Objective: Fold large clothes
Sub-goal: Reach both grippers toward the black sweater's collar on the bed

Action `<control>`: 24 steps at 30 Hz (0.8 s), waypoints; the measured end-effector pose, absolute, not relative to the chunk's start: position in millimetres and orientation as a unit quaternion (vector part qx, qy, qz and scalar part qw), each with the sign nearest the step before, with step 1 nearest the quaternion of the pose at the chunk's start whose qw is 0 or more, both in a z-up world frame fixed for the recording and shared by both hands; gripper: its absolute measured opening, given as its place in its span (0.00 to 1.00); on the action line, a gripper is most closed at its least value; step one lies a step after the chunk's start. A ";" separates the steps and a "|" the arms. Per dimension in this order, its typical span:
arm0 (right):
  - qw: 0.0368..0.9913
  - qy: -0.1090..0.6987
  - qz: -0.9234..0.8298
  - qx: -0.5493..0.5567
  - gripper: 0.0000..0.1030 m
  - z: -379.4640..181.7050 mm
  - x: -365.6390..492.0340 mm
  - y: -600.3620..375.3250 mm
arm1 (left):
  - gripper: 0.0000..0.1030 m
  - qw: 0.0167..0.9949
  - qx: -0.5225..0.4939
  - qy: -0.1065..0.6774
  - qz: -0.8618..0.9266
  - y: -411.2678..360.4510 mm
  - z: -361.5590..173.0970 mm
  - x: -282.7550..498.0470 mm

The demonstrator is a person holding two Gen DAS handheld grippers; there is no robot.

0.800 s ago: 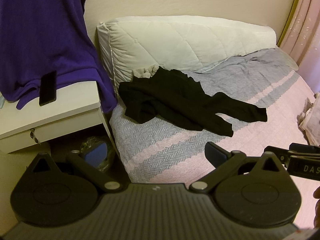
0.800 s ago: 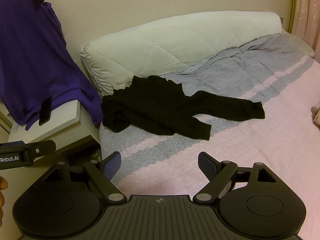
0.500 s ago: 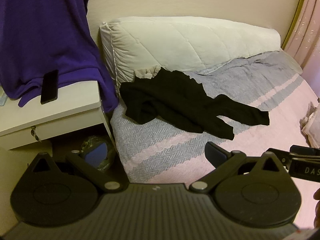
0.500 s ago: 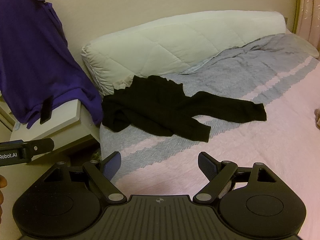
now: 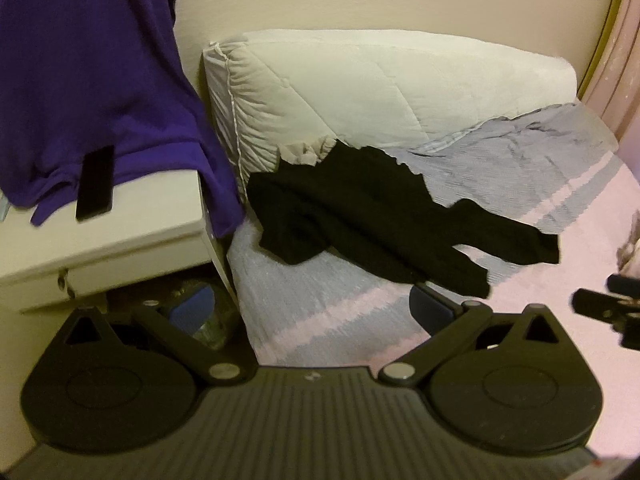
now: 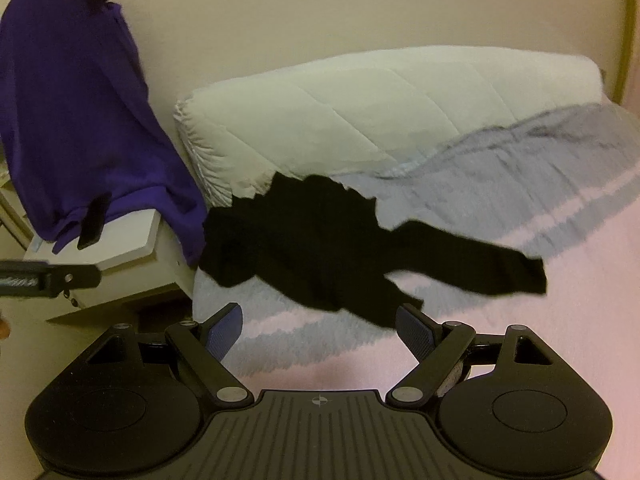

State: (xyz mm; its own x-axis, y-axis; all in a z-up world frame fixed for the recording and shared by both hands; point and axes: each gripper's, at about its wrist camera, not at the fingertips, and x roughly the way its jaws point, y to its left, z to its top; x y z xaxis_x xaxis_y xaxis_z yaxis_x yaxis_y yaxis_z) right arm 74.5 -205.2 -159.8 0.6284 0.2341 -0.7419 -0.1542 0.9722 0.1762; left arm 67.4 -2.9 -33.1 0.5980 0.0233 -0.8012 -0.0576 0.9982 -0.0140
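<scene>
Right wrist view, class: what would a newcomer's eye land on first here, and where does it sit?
First, the black garment, crumpled and unfolded on the bedspread just below the white quilted pillow. Next, the purple shirt draped over the white nightstand at left. The right gripper hangs open in the foreground, holding nothing.

A white wooden nightstand (image 5: 120,236) stands beside the bed. A purple knit garment (image 5: 88,80) drapes over it, a flat black phone (image 5: 95,184) lies on its top, and a quilted white pillow (image 5: 380,88) is propped just right of it.
</scene>
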 end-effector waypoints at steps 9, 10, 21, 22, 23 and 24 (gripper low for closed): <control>0.893 0.426 0.146 -0.006 0.79 -217.8 198.2 -182.3 | 0.99 0.887 0.003 0.462 -0.015 32.3 -104.8 208.3; 0.891 0.429 0.150 -0.016 0.79 -228.2 216.4 -178.8 | 0.99 0.885 0.001 0.466 -0.022 35.8 -114.8 225.6; 0.854 0.461 0.226 -0.081 0.65 -352.0 396.5 -151.5 | 0.92 0.866 0.046 0.491 -0.077 38.9 -234.2 385.2; 0.851 0.463 0.232 -0.089 0.65 -360.7 407.0 -148.5 | 0.91 0.864 0.049 0.494 -0.083 40.3 -242.7 393.9; 0.848 0.464 0.239 -0.098 0.65 -371.1 418.2 -144.9 | 0.88 0.862 0.048 0.497 -0.085 41.9 -249.3 401.0; 0.844 0.465 0.246 -0.104 0.64 -379.5 427.6 -141.8 | 0.87 0.862 0.044 0.497 -0.089 42.7 -254.5 406.7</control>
State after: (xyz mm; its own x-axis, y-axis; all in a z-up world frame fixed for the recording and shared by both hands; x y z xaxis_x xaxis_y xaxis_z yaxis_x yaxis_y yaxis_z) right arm 427.6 -141.8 -379.5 0.4475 0.3180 -0.8358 -0.5120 0.8574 0.0520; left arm 406.7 42.7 -254.5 0.4902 -0.1086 -0.8648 0.1970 0.9803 -0.0114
